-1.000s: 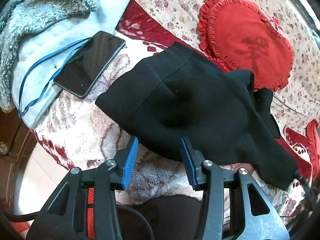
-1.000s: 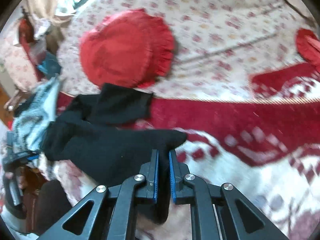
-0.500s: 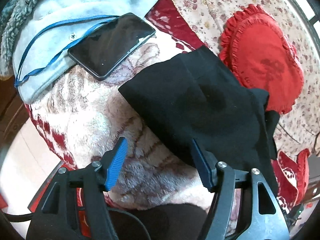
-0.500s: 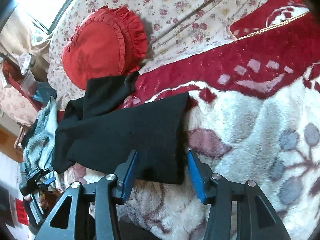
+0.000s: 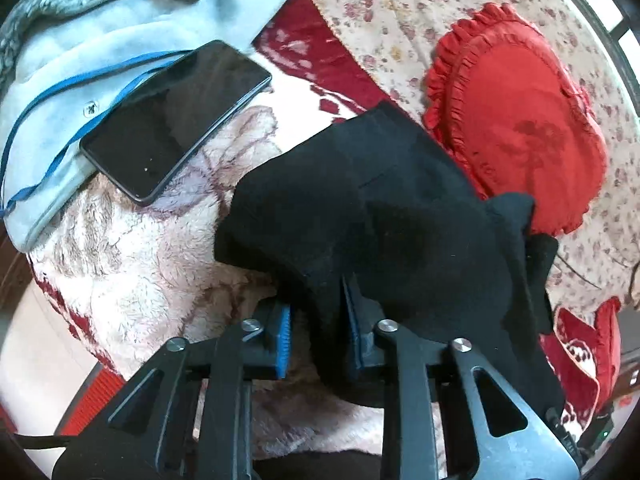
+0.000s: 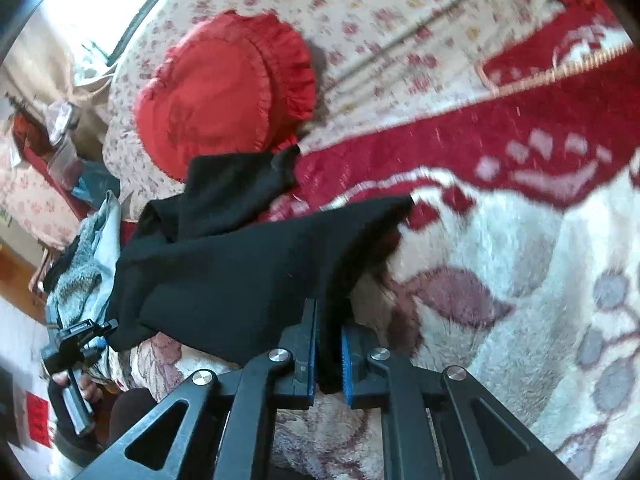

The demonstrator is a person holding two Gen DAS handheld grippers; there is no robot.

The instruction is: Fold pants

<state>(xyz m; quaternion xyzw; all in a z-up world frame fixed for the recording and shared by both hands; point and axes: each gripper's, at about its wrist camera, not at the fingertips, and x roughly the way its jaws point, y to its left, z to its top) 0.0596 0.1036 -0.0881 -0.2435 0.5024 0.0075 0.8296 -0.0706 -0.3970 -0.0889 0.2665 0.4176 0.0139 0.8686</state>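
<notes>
A plush white blanket [image 5: 132, 264] with dusky floral print and a red border covers most of the surface, and everything else is placed here relative to it. Beyond its red border lies a cream sheet [image 5: 400, 12] with small red flowers. On that sheet, just past the blanket's edge, sits a red heart-shaped cushion [image 5: 520, 120] with a ruffled rim; a dark motif on its face is too blurred to read.

The black pants [image 5: 384, 216] lie bunched on the blanket, their far end reaching up against the cushion. At the blanket's left side rests a pale blue fleece garment [image 5: 80, 52] with a thin blue cord across it, and a black smartphone [image 5: 176, 120] lies half on the fleece and half on the blanket, its screen dark, with no brand or writing legible.

The left gripper [image 5: 316, 332] has its blue-padded fingers drawn close around a hanging fold of the pants' near edge. The right gripper [image 6: 329, 350] is clamped on another part of the same edge, the cloth pinched between its pads and lifted off the blanket. The left gripper also shows at the lower left of the right wrist view.
</notes>
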